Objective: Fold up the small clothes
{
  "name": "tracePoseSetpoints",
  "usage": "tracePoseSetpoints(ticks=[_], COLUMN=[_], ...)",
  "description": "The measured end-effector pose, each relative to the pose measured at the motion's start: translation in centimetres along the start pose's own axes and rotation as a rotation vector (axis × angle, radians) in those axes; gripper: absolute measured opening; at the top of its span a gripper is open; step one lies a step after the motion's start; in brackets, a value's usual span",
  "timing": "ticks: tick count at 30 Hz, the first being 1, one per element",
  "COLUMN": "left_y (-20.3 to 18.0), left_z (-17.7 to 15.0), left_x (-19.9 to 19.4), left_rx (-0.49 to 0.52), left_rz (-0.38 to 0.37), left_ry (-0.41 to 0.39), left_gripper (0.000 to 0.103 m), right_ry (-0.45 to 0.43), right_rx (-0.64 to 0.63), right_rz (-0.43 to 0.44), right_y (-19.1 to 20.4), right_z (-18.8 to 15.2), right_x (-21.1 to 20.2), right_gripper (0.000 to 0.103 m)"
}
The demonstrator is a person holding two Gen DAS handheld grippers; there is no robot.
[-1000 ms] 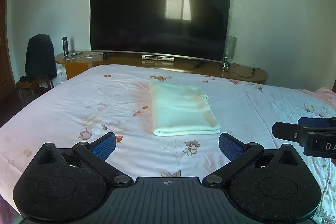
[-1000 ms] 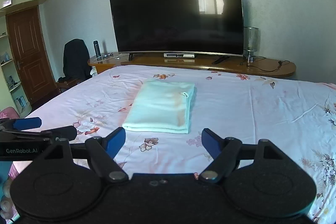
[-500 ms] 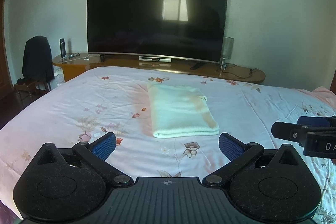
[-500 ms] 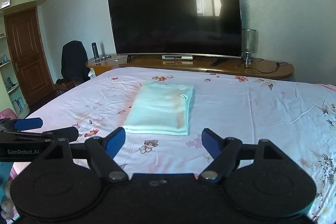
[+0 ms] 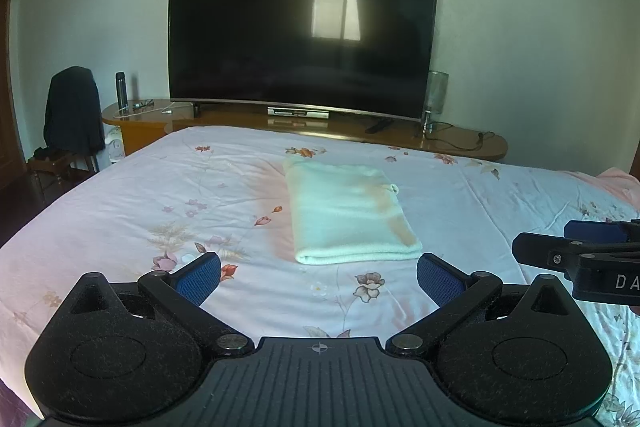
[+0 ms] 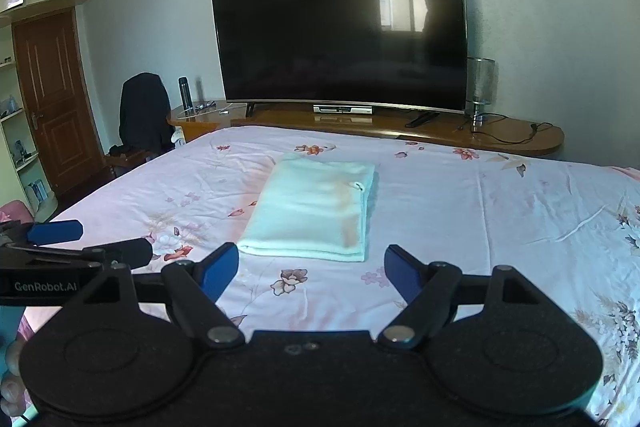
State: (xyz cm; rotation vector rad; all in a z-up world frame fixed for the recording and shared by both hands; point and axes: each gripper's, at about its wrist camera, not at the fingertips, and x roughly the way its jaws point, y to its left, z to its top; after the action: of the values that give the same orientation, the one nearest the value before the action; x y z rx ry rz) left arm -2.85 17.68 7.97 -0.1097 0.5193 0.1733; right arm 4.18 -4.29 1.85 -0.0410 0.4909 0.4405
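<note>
A pale mint cloth (image 5: 348,215) lies folded into a neat rectangle on the floral pink bedsheet (image 5: 160,195), in the middle of the bed. It also shows in the right wrist view (image 6: 312,211). My left gripper (image 5: 318,277) is open and empty, held above the sheet just short of the cloth's near edge. My right gripper (image 6: 312,267) is open and empty too, a little short of the cloth. Each gripper shows at the edge of the other's view: the right one (image 5: 576,251), the left one (image 6: 76,247).
A large curved TV (image 5: 300,39) stands on a long wooden console (image 5: 460,143) beyond the bed's far edge. A chair draped with a dark jacket (image 5: 72,111) and a wooden door (image 6: 56,99) are at the left. A bottle (image 5: 121,89) and a glass lamp (image 5: 436,95) stand on the console.
Both grippers have drifted back and up slightly, so the folded cloth sits a bit lower and farther in view. The cloth has not moved, and both jaws stay open.
</note>
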Motion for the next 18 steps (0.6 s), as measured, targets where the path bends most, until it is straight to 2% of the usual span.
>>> tracePoseSetpoints(ticks=[18], left_y=[-0.06], left_z=[0.09], left_x=[0.20], left_rx=[0.011], left_rz=[-0.007], left_ry=[0.003], left_gripper=[0.103], right_ry=[0.000], right_rx=[0.009], right_rz=[0.007], right_y=[-0.31], right_z=[-0.01], right_x=[-0.12], right_gripper=[0.080])
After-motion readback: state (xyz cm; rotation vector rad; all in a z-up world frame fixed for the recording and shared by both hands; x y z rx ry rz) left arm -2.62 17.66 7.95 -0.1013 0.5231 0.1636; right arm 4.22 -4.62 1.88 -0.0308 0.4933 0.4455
